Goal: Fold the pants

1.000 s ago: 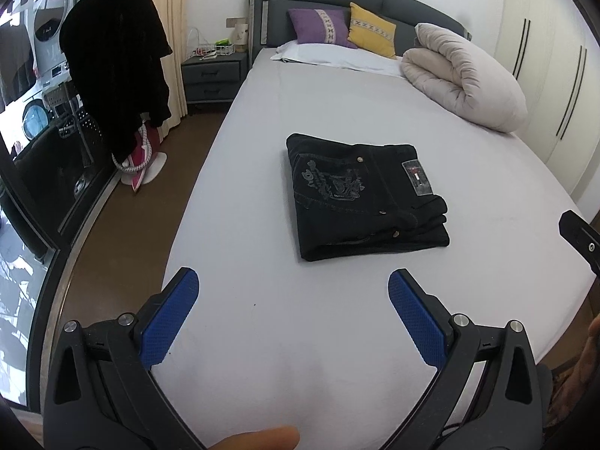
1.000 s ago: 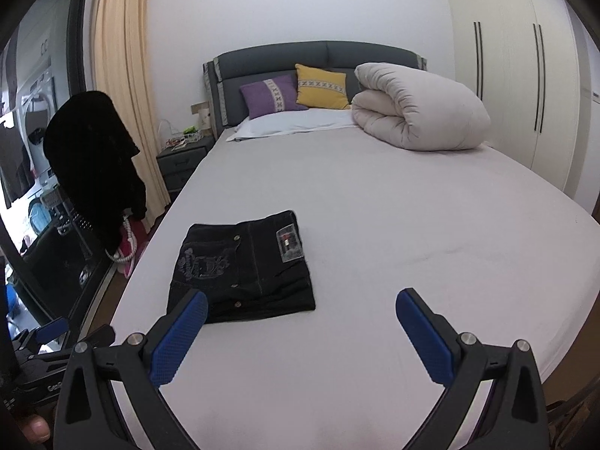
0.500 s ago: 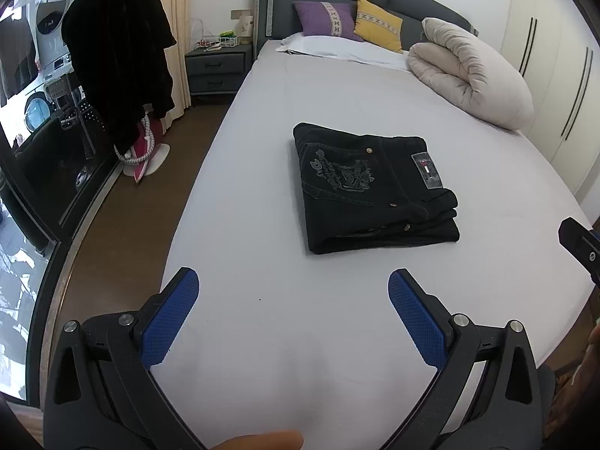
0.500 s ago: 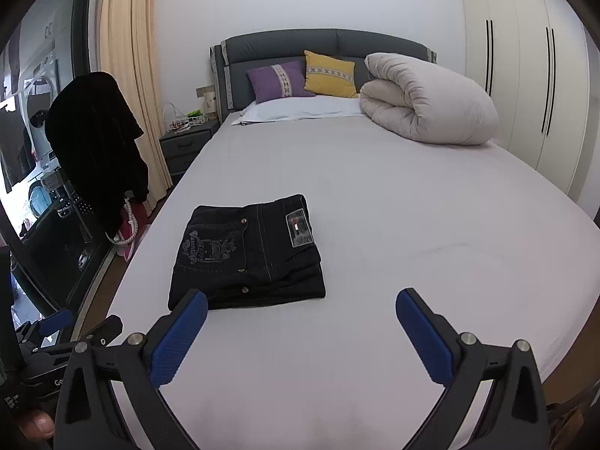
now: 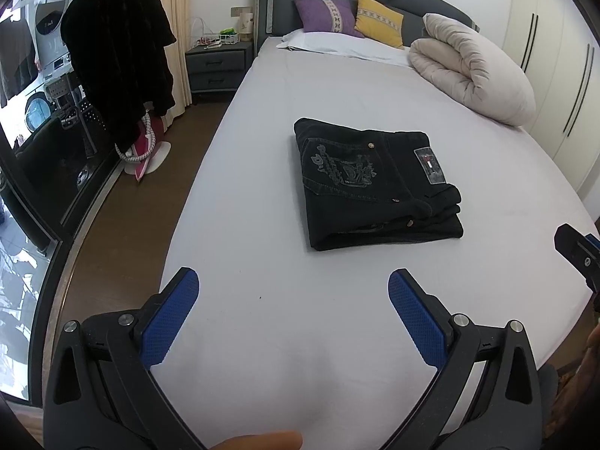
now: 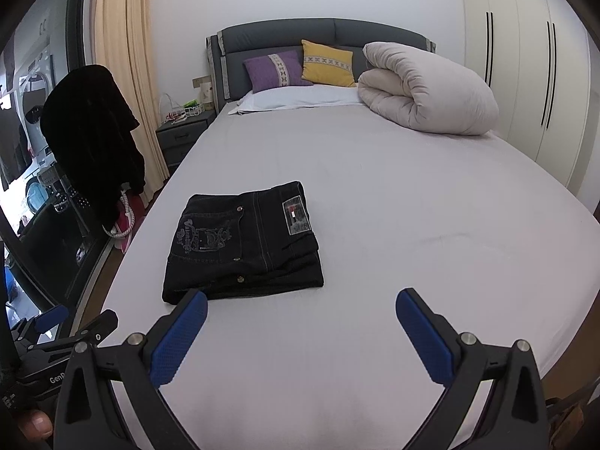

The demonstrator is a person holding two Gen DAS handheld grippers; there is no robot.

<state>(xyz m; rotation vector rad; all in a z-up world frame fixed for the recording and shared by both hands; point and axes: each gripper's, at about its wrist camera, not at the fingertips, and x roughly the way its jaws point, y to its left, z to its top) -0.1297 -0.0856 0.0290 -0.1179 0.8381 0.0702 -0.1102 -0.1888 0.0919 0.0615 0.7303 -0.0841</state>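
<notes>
The black pants [image 5: 371, 183] lie folded into a compact rectangle on the grey bed sheet [image 5: 262, 225], a pocket emblem and a waist label facing up. They also show in the right wrist view [image 6: 243, 243]. My left gripper [image 5: 292, 300] is open and empty, held above the sheet in front of the pants. My right gripper [image 6: 300, 318] is open and empty, near the foot of the bed, to the right of the pants. The right gripper's tip shows at the edge of the left wrist view [image 5: 577, 255].
A rolled beige duvet [image 6: 427, 93] lies at the far right of the bed. A purple pillow [image 6: 275, 69] and a yellow pillow [image 6: 328, 63] lean on the headboard. A black garment [image 5: 120, 45] hangs left of the bed, near a nightstand [image 5: 217, 67]. Wardrobe doors [image 6: 525, 75] stand on the right.
Both grippers have drifted slightly, so the folded pants sit a little closer and lower in each view. The pants have not moved. Both grippers stay open.
</notes>
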